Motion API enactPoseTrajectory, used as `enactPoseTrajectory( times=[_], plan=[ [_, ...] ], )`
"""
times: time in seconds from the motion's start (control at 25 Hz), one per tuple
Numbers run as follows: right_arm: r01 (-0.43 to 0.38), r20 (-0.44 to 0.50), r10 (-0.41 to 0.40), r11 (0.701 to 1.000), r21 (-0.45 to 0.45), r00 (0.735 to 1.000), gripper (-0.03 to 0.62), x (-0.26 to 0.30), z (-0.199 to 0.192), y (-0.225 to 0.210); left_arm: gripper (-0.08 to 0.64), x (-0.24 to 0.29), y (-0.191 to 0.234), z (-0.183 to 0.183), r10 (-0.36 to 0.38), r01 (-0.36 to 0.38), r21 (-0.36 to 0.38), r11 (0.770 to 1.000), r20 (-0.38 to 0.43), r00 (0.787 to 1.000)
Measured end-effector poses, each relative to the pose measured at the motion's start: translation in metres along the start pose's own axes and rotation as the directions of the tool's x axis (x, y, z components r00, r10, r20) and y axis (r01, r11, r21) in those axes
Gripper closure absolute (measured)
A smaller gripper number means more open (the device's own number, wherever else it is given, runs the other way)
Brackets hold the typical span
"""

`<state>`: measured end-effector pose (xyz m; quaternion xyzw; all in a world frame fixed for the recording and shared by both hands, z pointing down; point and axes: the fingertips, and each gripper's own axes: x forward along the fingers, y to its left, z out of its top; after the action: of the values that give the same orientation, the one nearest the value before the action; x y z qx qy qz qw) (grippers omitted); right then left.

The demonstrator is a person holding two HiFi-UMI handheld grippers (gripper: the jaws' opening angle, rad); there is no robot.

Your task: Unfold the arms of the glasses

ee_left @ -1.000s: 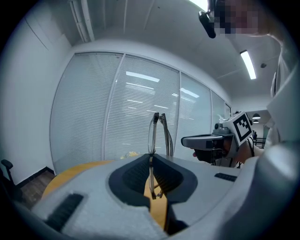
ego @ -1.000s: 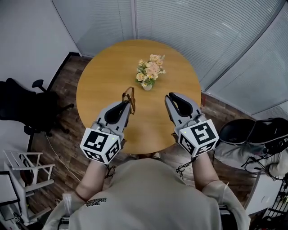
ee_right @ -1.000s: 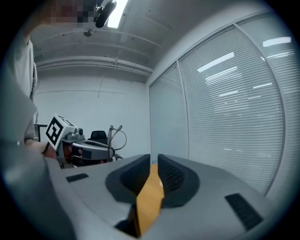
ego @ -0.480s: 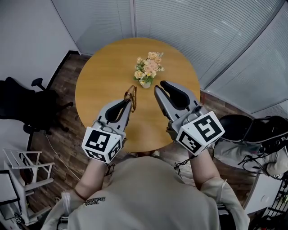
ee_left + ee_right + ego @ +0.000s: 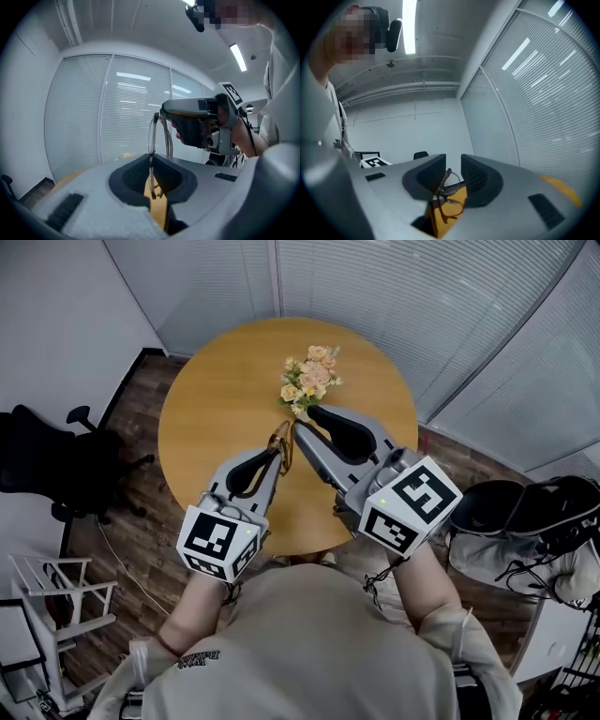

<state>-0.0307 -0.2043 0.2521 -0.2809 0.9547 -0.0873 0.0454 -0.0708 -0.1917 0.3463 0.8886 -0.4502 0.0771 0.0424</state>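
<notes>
Thin brown-framed glasses (image 5: 281, 440) stand upright above the round wooden table (image 5: 211, 399), with my left gripper (image 5: 273, 461) shut on their lower part. In the left gripper view the frame (image 5: 152, 140) rises out of the pinched jaws (image 5: 151, 180). My right gripper (image 5: 302, 430) has come in from the right, and its tip (image 5: 165, 112) meets the top of the glasses. The right gripper view shows its jaws (image 5: 453, 171) open, a gap between them, with the glasses (image 5: 446, 193) partly inside that gap.
A small vase of peach and yellow flowers (image 5: 307, 382) stands on the table just beyond both grippers. A black office chair (image 5: 52, 465) is on the floor at left, a white rack (image 5: 42, 601) below it, and a dark chair with bags (image 5: 525, 517) at right.
My right gripper has swung left and forward until its open jaws reach the glasses. The left gripper, still holding the glasses, has shifted slightly right.
</notes>
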Motion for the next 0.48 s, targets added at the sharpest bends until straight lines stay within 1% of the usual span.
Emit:
enactPoseTrajectory(
  times=[0.16,0.4,0.48],
  plan=[
    [0.0,-0.02,0.0,1.0,0.008,1.0,0.499,0.003,-0.004,0.005,0.522,-0.003,-0.004,0.005,-0.009,0.009,0.008,1.0,0.004,1.0],
    [-0.005,-0.059,0.005,1.0,-0.003,0.998,0.499,0.012,-0.015,0.01,0.522,-0.006,-0.001,0.003,-0.012,0.012,0.021,1.0,-0.008,1.0],
    [-0.008,-0.06,0.008,1.0,-0.005,0.998,0.511,0.014,-0.018,0.009,0.522,-0.006,0.002,0.001,-0.01,0.01,0.019,1.0,-0.011,1.0]
  ],
)
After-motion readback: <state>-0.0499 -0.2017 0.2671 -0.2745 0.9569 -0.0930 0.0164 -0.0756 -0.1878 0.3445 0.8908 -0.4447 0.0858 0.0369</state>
